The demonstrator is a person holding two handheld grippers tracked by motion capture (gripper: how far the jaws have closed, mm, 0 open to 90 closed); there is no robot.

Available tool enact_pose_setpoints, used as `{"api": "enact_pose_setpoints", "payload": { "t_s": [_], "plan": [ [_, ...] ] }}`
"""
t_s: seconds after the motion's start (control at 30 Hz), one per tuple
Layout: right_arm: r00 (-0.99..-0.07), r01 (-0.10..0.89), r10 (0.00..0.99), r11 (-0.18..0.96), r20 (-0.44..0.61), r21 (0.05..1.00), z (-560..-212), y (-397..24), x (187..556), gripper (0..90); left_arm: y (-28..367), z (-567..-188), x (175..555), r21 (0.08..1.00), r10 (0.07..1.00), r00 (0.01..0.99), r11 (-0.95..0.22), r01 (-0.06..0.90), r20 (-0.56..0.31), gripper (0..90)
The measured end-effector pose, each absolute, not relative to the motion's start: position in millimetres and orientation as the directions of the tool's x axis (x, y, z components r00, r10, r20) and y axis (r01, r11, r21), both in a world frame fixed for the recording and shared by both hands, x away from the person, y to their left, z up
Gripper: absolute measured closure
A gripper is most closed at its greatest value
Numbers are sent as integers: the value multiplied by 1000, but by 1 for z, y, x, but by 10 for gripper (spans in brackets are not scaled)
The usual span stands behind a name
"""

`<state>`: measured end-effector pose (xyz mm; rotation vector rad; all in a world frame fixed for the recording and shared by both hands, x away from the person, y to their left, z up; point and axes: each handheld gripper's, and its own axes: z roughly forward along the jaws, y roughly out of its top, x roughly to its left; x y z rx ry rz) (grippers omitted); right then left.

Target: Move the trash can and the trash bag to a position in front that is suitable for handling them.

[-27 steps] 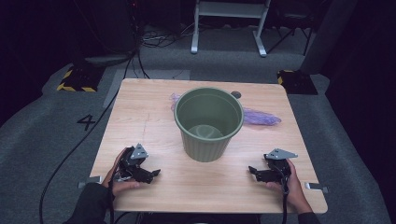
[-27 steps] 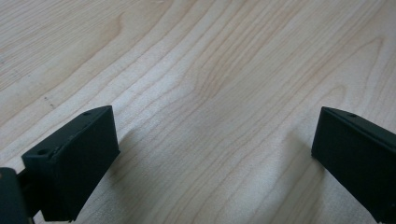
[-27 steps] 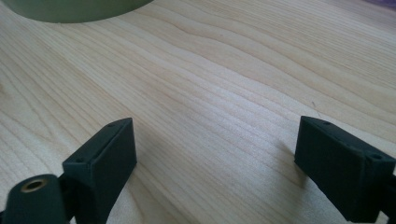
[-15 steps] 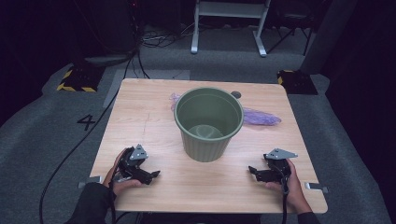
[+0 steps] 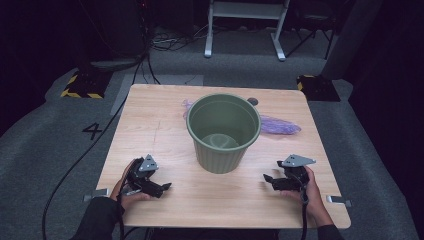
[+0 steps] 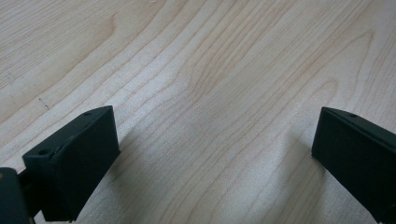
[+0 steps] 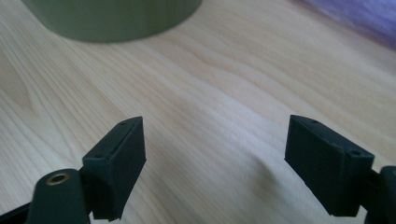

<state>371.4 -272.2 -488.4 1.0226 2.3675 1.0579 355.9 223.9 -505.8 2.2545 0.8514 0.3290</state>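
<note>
**High view: both grippers rest apart on bare wood, flanking a green pot**

High view shows a square table of pale wood with fine, wavy grain and a smooth matt face. At its middle stands the pot, a round, tapered bucket of dull olive plastic, upright, with a rolled rim. Behind it, touching or just beside its far side, lies a crumpled purple bag of thin, glossy film, trailing out to the right.

The left gripper, black and angular with a grey three-cornered plate on top, lies near the front edge, well left of the pot. Left gripper view shows its blocky, flat-faced jaws spread wide over bare wood, nothing between them.

The right gripper sits at the front right, pointing toward the pot. Right gripper view shows its jaws likewise released, holding nothing, with the pot's base ahead.
</note>
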Motion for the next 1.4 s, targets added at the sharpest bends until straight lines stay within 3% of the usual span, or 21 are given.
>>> {"api": "enact_pose_setpoints", "payload": {
  "t_s": [0.7, 1.4],
  "plan": [
    [-786, 350, 616, 509, -49, 786, -470, -206, 391, 187, 224, -506, 356, 687, 659, 752, -543, 483, -8, 3],
    [-796, 308, 600, 513, -79, 801, -474, -177, 398, 187, 211, -505, 363, 684, 654, 757, -549, 480, -7, 0]
  ]
}}
